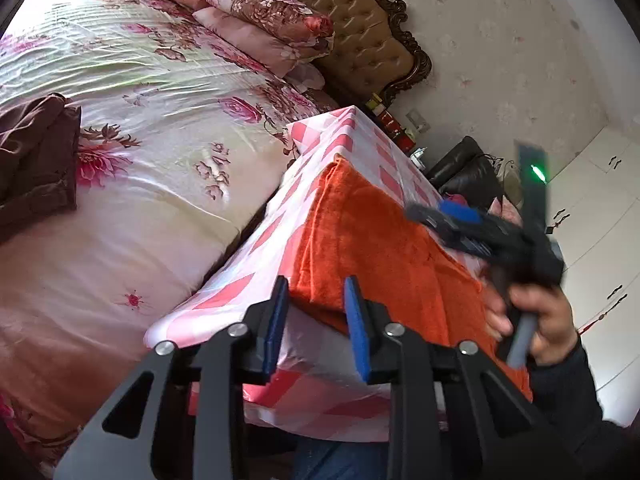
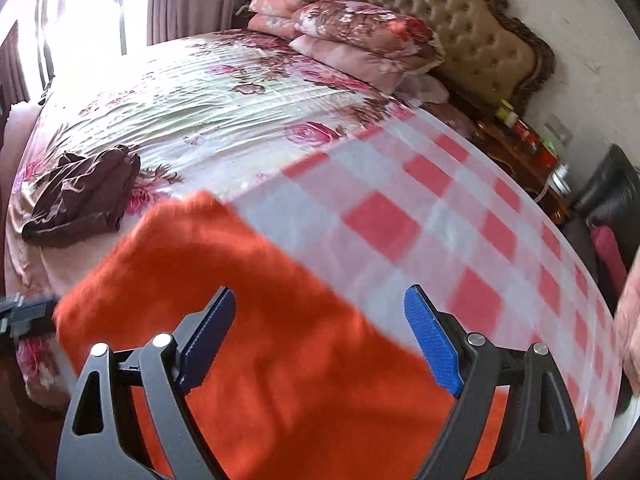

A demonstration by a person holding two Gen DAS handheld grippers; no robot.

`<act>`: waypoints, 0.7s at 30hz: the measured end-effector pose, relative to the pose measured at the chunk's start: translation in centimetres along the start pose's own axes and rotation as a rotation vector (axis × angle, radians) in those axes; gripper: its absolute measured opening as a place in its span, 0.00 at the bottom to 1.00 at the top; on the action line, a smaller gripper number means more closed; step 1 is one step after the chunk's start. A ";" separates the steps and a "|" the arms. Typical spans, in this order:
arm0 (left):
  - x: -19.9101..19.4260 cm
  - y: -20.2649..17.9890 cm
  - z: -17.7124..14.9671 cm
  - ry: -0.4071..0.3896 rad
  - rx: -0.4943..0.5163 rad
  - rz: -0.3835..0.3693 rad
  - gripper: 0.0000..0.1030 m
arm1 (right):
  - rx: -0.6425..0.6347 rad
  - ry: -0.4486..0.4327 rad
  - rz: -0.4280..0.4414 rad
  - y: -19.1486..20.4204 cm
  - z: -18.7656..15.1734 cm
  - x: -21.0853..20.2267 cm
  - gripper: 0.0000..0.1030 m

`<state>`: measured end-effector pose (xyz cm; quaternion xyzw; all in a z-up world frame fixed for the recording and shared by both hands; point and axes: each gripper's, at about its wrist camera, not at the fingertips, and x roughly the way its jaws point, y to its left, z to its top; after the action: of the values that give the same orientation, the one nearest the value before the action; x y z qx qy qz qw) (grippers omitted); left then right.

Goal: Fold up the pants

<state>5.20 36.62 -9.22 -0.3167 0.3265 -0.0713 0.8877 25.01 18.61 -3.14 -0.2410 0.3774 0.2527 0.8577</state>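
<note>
The orange pants (image 1: 372, 248) lie folded on a table with a pink and white checked cloth (image 1: 240, 280). My left gripper (image 1: 316, 304) is open at the pants' near corner, its blue pads either side of the corner edge. My right gripper (image 1: 440, 220) shows blurred in the left wrist view, held by a hand above the pants' far side. In the right wrist view the pants (image 2: 280, 340) fill the lower frame, and my right gripper (image 2: 320, 320) is wide open above them, holding nothing.
A bed with a floral cover (image 1: 140, 120) stands beside the table, with a brown garment (image 1: 36, 160) on it and pillows (image 1: 260, 20) at a tufted headboard (image 1: 360, 20). A nightstand with small items (image 2: 532, 140) and a dark chair (image 1: 468, 168) stand beyond the table.
</note>
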 end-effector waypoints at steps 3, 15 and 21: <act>0.3 -0.1 0.2 0.002 0.019 0.023 0.21 | -0.016 0.000 -0.081 0.7 1.3 2.4 0.84; 0.9 -0.8 0.3 -0.028 0.070 0.024 0.47 | 0.101 -0.005 -0.027 0.1 -2.1 -1.6 0.85; 2.6 0.2 2.2 0.009 0.008 -0.060 0.46 | 0.118 0.047 0.007 0.4 -5.1 -1.5 0.85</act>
<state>8.54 37.10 -9.44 -0.3225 0.3207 -0.1006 0.8849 21.19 15.49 -5.18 -0.1948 0.4125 0.2272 0.8604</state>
